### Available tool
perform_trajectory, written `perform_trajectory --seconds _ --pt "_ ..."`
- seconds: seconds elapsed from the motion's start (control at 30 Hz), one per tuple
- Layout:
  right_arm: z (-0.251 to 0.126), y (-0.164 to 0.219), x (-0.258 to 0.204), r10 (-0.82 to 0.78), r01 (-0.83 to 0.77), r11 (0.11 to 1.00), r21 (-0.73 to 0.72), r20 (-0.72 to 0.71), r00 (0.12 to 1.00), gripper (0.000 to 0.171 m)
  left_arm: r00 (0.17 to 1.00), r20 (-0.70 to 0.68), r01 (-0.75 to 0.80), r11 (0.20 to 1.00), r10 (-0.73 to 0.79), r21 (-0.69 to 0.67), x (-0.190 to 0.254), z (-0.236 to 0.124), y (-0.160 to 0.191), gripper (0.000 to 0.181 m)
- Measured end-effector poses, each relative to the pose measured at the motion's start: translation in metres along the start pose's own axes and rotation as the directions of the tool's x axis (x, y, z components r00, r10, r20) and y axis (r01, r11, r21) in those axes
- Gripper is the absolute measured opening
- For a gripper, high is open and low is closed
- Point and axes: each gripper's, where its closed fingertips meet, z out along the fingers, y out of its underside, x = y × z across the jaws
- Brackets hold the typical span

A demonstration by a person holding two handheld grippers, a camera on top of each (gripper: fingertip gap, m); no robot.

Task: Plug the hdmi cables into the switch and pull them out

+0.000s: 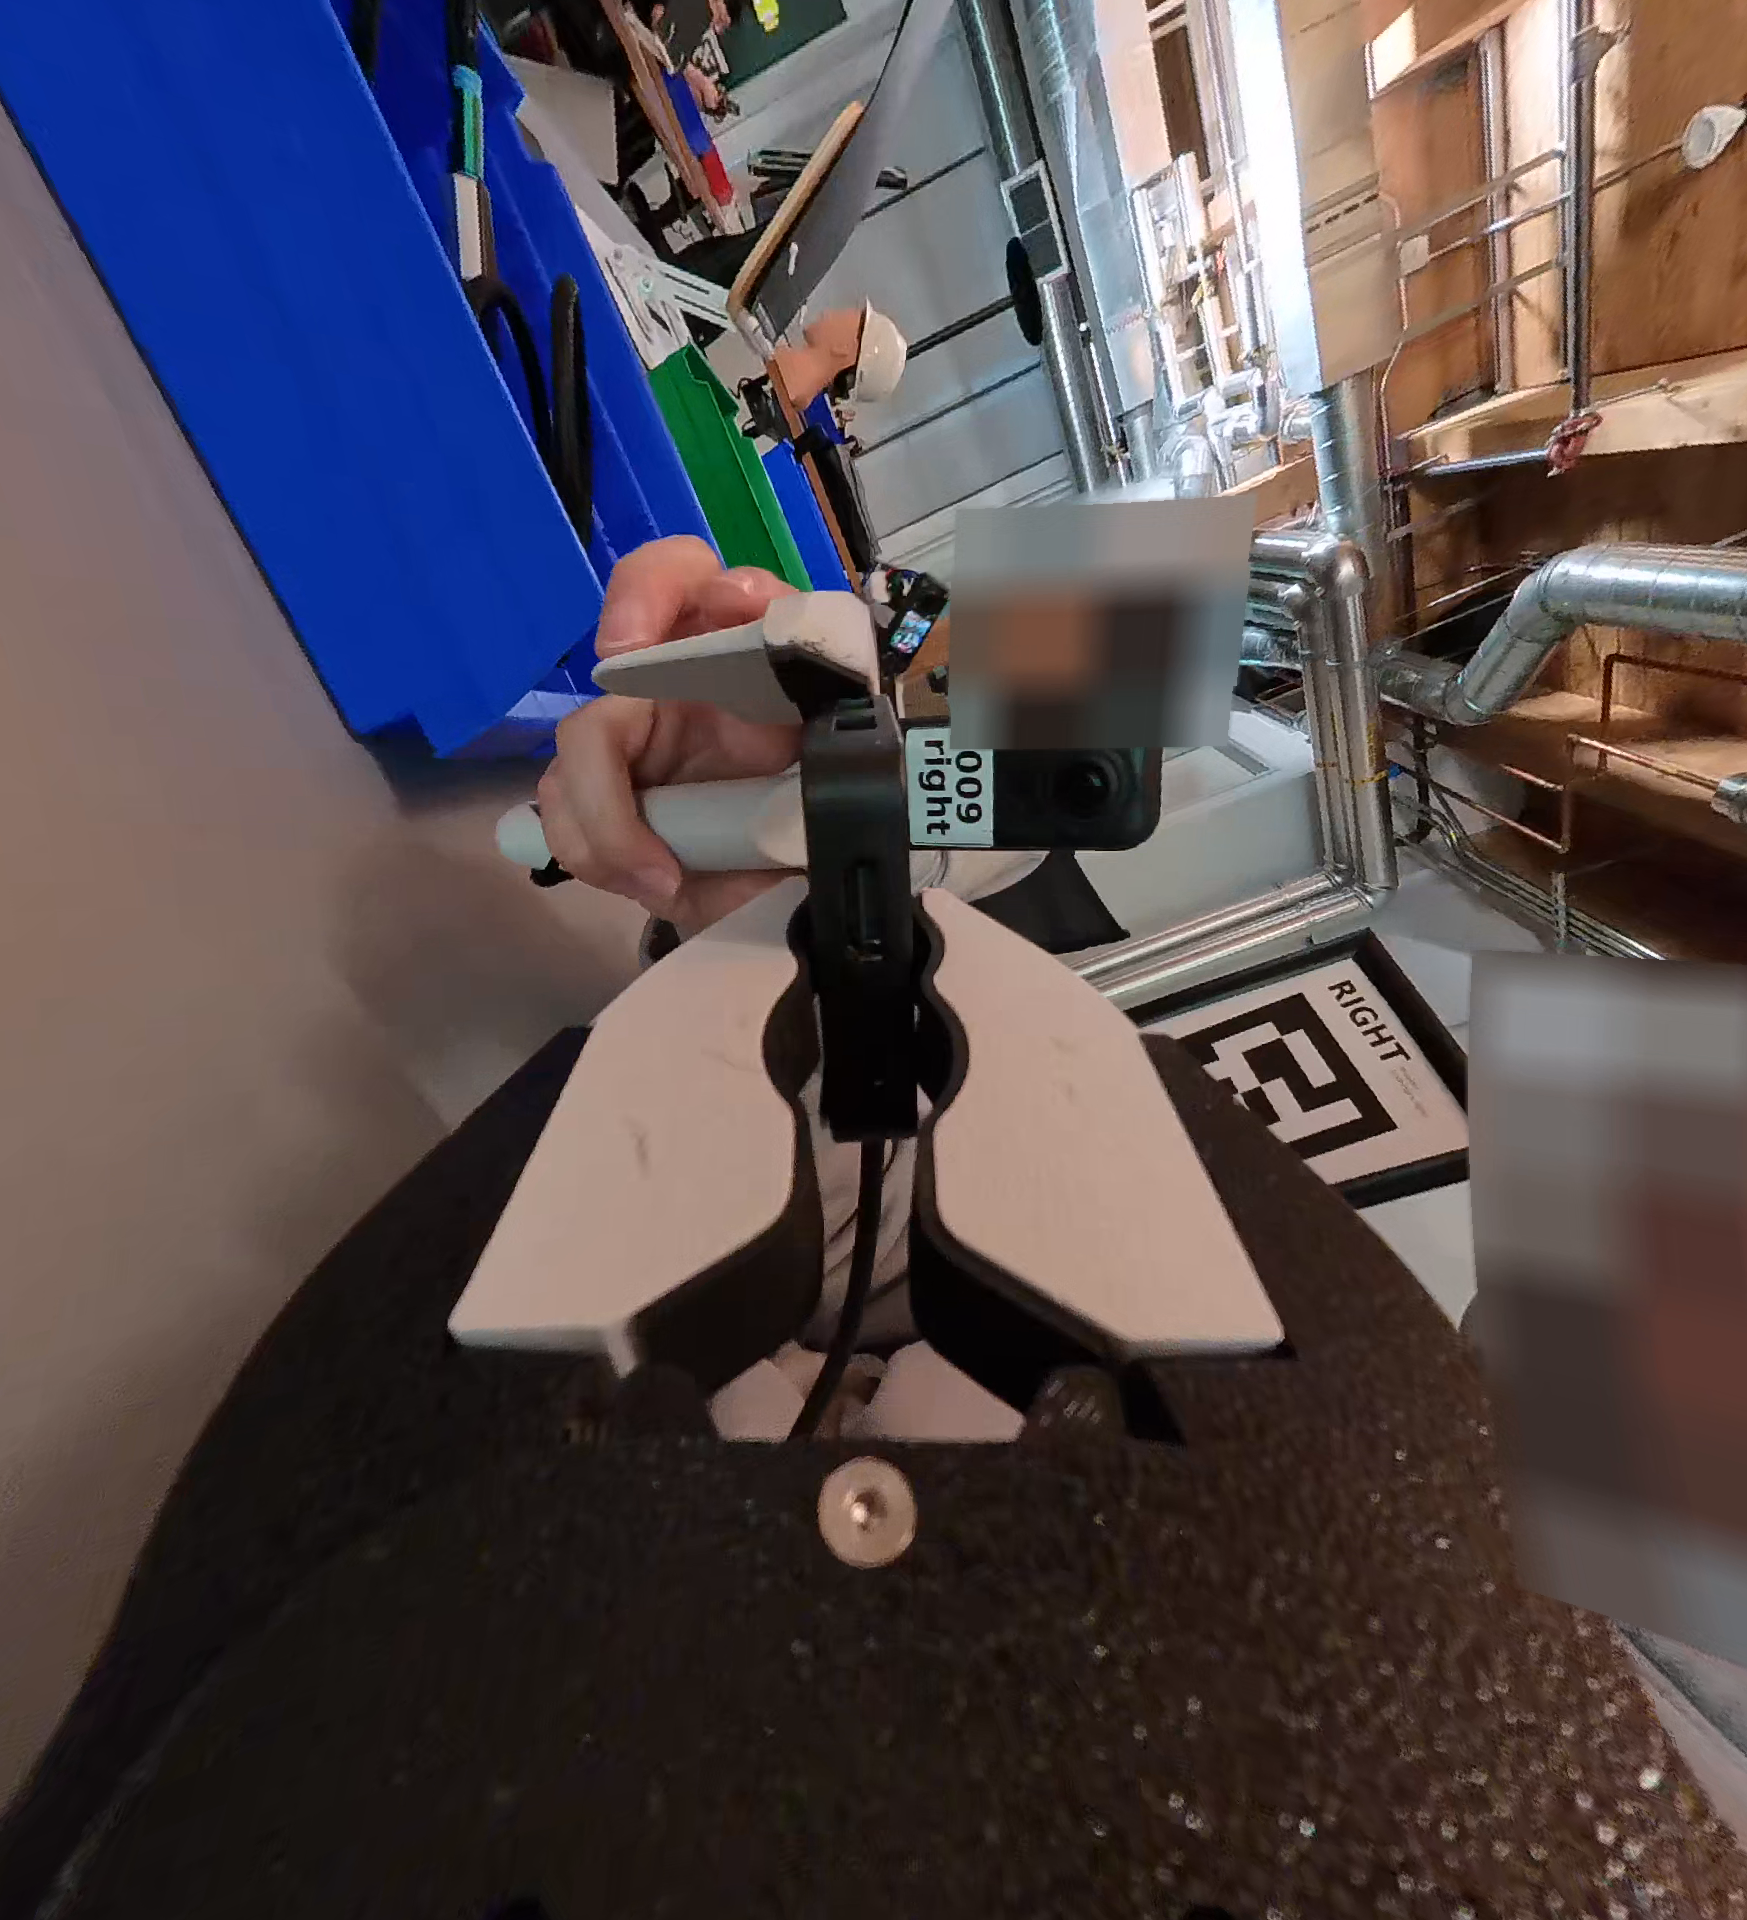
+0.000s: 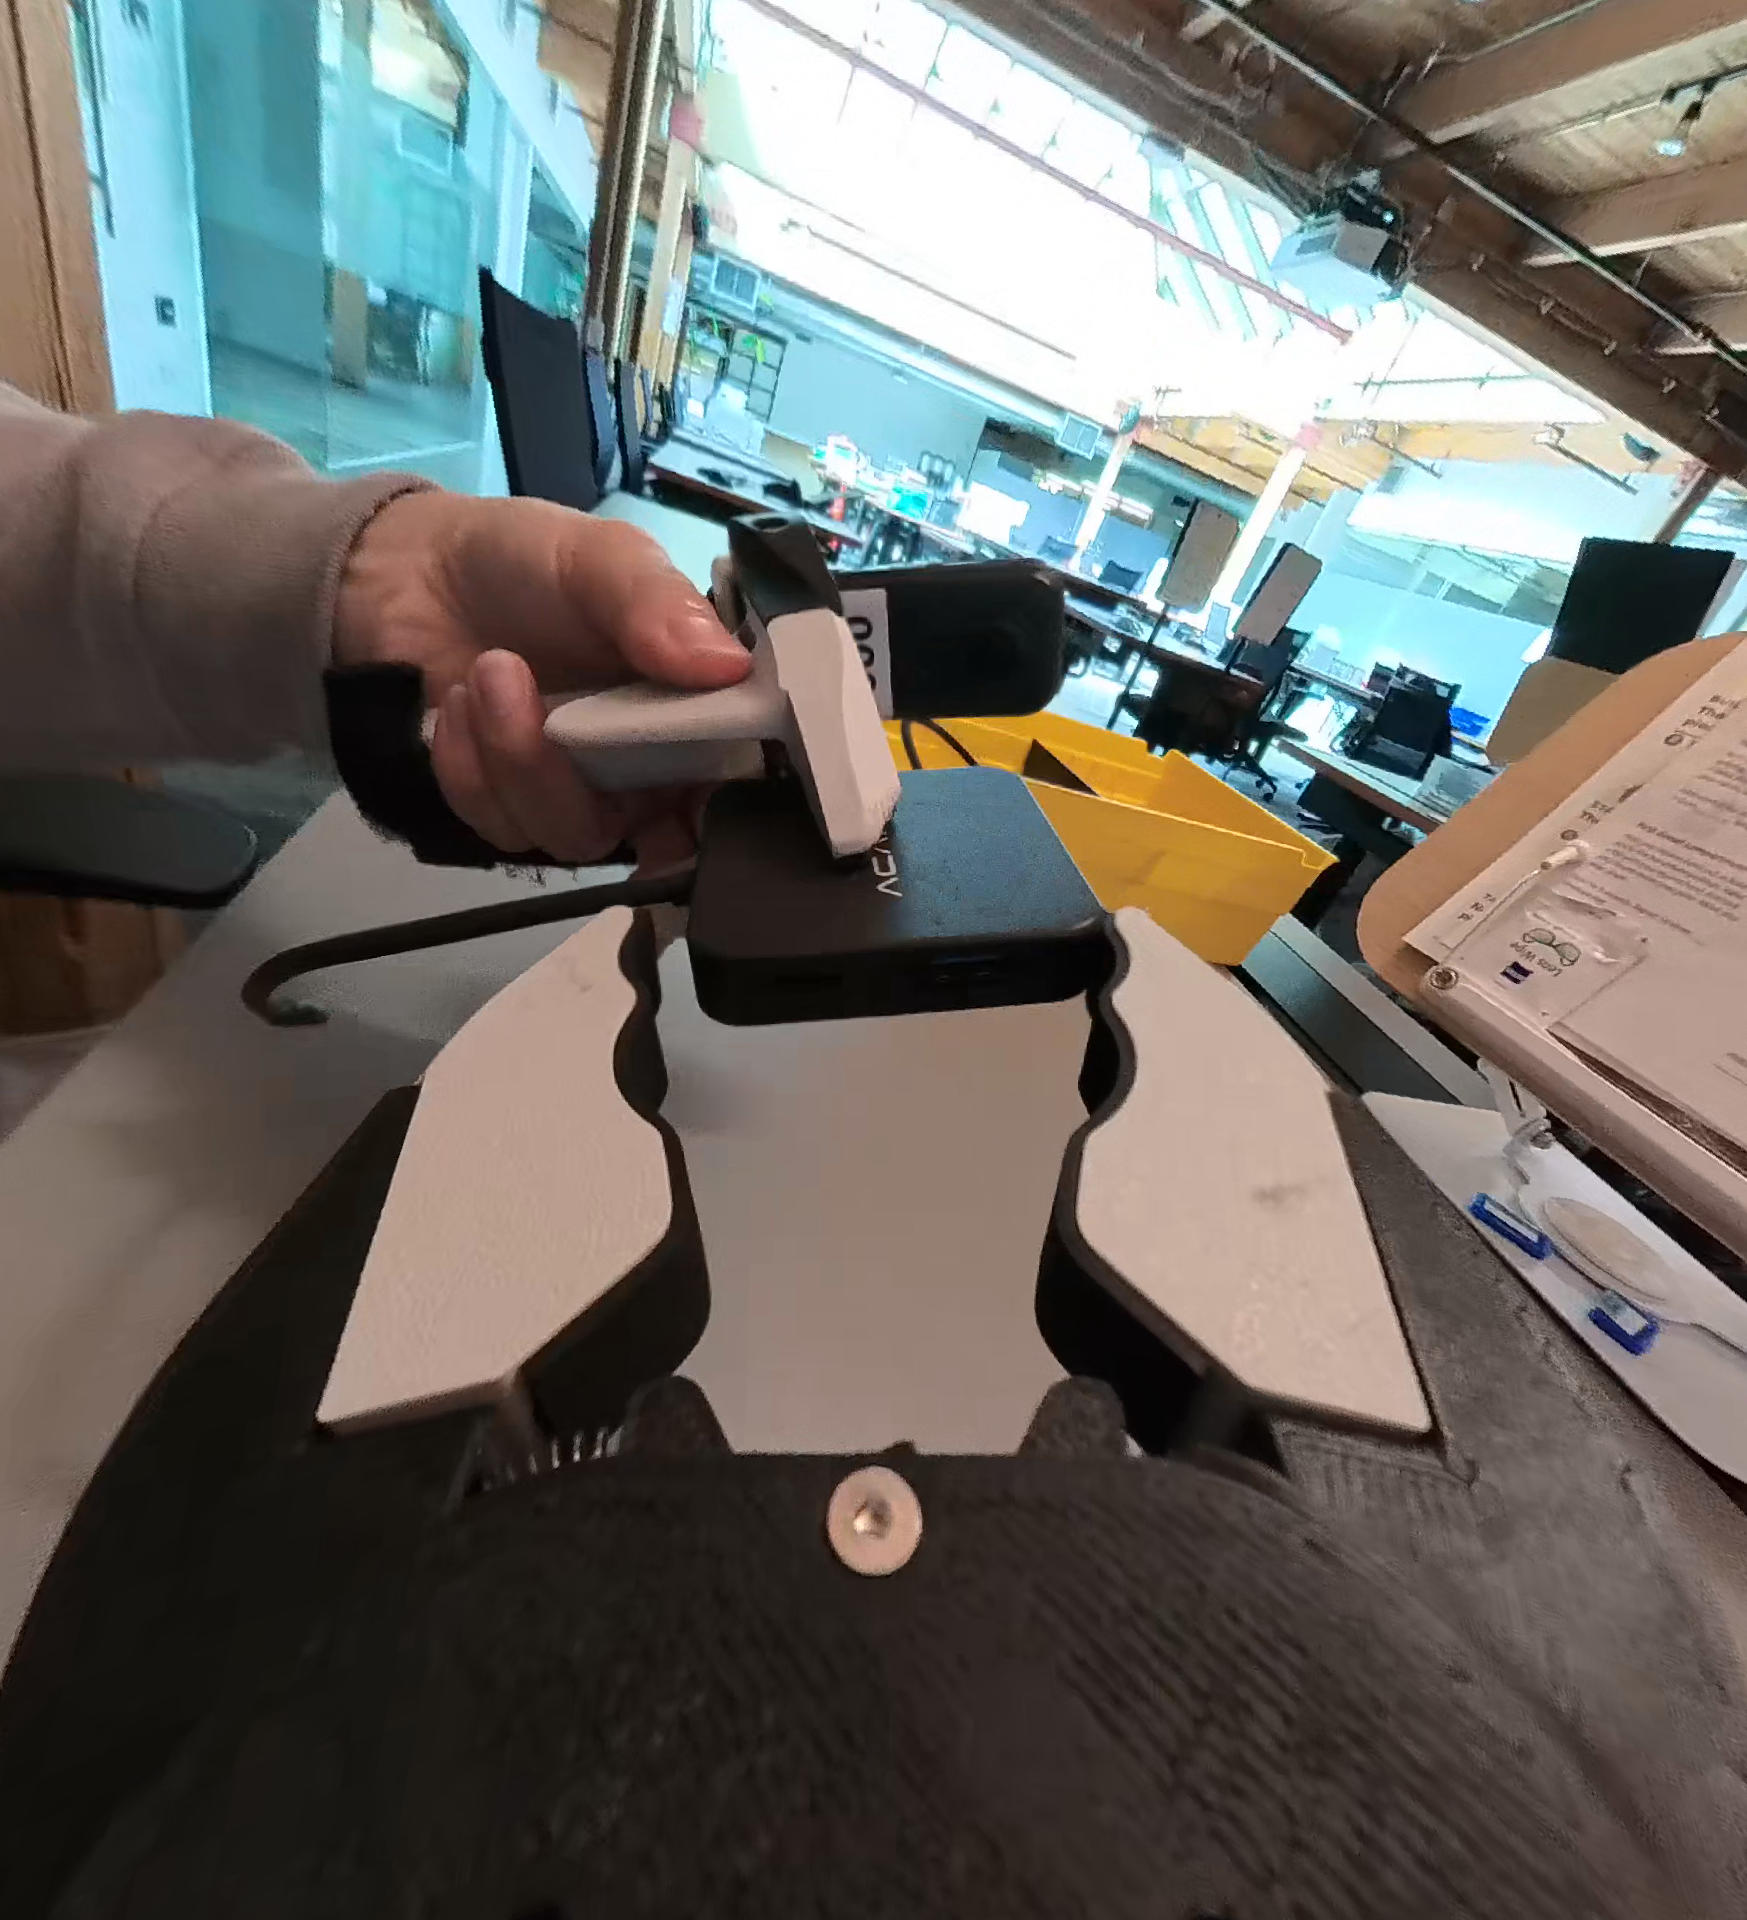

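The left gripper point(image 1: 864, 997) clamps the black switch point(image 1: 861, 935), its cable point(image 1: 848, 1278) trailing back between the fingers. The right gripper point(image 2: 879, 997) gapes apart, fingertips flanking the switch. Beyond it, a yellow bin point(image 2: 1191, 831), contents hidden.

Left gripper point(image 1: 864, 997) jaws clamped on black switch point(image 1: 861, 935), its thin cable point(image 1: 853, 1278) trailing back between them.

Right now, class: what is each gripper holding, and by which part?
The left gripper clamps the black switch across its flat faces, at the cable end. The right gripper holds nothing.
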Motion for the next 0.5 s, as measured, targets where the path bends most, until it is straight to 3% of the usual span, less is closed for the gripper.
perform_trajectory --seconds 0.13,0.5 --pt "-0.004 -0.009 0.001 -0.017 0.018 0.999 0.044 -0.012 1.0 0.071 0.999 -0.018 0.032 0.999 -0.032 0.008 0.005 0.0 0.001 0.013" --pt "-0.011 -0.016 0.002 0.022 -0.022 0.988 0.151 0.002 1.0 0.069 0.999 0.044 0.022 1.0 -0.022 0.011 0.002 0.003 0.0 0.014"
